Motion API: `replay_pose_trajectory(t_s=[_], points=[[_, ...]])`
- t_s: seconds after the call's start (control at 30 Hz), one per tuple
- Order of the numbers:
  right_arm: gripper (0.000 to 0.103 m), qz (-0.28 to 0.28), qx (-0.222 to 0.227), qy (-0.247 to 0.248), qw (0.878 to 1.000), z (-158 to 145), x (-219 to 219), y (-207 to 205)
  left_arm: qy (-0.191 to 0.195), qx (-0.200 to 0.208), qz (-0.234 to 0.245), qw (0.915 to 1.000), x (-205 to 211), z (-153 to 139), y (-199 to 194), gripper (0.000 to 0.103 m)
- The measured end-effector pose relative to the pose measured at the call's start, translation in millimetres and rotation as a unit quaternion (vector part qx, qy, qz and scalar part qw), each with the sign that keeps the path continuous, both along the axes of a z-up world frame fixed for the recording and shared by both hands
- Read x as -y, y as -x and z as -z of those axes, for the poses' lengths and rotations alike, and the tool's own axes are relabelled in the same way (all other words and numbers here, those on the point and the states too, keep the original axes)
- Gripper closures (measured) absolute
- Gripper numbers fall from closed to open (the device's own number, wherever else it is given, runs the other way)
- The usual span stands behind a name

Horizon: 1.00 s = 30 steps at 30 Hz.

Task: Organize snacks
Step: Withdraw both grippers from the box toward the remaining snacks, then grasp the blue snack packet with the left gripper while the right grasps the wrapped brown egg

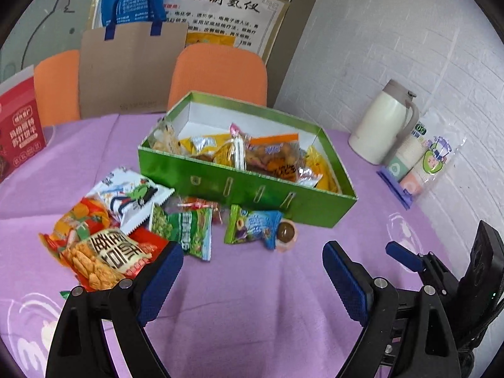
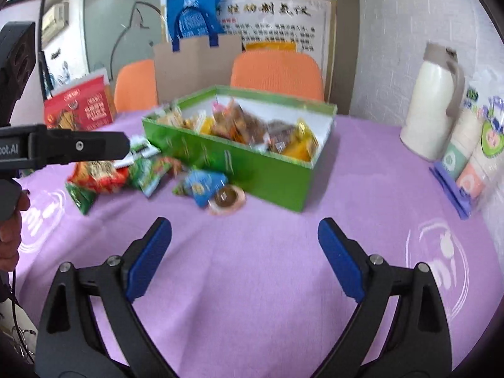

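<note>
**A:** How far along does the tidying look?

**B:** Partway, judging by how things lie. The green box (image 1: 252,186) on the purple tablecloth (image 1: 252,299) already holds a heap of wrapped snacks (image 1: 271,154), filling most of its floor, though the far end is bare white.

**A:** And what is left?

**B:** A loose cluster sits on the cloth just in front of the box's near wall: a white cartoon packet (image 1: 132,197), an orange-and-red cracker bag (image 1: 104,255), a green pea packet (image 1: 186,230), a blue-and-green packet (image 1: 252,226) and a small round jelly cup (image 1: 285,233) touching it.

**A:** Is either tool carrying anything?

**B:** No. The left gripper (image 1: 252,271) has its jaws spread wide with nothing between them, its left finger close to the cracker bag. The right gripper (image 2: 244,252) is equally wide and empty, hanging over bare cloth short of the jelly cup (image 2: 226,200).

**A:** So roughly how much remains?

**B:** Five or six loose pieces, it seems.
</note>
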State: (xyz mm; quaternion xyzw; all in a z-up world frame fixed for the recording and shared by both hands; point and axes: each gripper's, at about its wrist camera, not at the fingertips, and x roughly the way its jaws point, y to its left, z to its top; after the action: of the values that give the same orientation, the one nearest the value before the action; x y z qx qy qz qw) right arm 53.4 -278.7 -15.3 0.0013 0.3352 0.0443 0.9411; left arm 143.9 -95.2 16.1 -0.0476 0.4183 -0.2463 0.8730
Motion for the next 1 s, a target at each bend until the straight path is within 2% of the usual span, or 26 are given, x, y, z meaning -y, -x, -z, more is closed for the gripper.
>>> replay_pose_trajectory(t_s=[0.1,0.17,0.3,0.47,0.5,0.53,0.57,0.67,0.87,0.9,0.93,1.0], points=[[0.010,0.012,-0.022,-0.020,0.999,12,9,0,-0.002,-0.021,0.005,0.9998,7,21,-9,0.012],[0.012,0.010,-0.030,-0.030,0.999,17,13,1,-0.002,-0.023,0.010,0.9997,14,28,-14,0.016],[0.020,-0.001,-0.042,-0.022,0.999,21,13,-4,0.001,-0.029,0.024,0.9993,30,35,-31,0.033],[0.033,-0.007,-0.056,-0.026,0.998,28,16,-12,-0.009,-0.040,0.023,0.9989,46,46,-51,0.041],[0.036,-0.009,-0.063,-0.028,0.998,29,16,-14,-0.014,-0.041,0.026,0.9987,49,49,-53,0.049],[0.040,-0.013,-0.070,-0.035,0.997,31,17,-16,-0.020,-0.045,0.031,0.9983,50,52,-55,0.063],[0.041,-0.016,-0.074,-0.042,0.996,31,18,-18,-0.028,-0.050,0.037,0.9977,52,58,-57,0.067],[0.042,-0.015,-0.074,-0.042,0.996,30,17,-23,-0.022,-0.039,0.041,0.9982,44,60,-53,0.068],[0.045,-0.021,-0.101,-0.031,0.994,32,5,-47,0.008,-0.050,0.023,0.9985,10,60,-36,0.069],[0.047,-0.023,-0.106,-0.029,0.994,32,2,-53,0.011,-0.050,0.021,0.9985,5,59,-32,0.069],[0.054,-0.023,-0.108,-0.024,0.994,32,-2,-59,0.012,-0.050,0.021,0.9985,0,59,-26,0.069],[0.059,-0.030,-0.112,-0.016,0.993,34,-8,-69,0.011,-0.045,0.021,0.9987,-9,59,-16,0.069]])
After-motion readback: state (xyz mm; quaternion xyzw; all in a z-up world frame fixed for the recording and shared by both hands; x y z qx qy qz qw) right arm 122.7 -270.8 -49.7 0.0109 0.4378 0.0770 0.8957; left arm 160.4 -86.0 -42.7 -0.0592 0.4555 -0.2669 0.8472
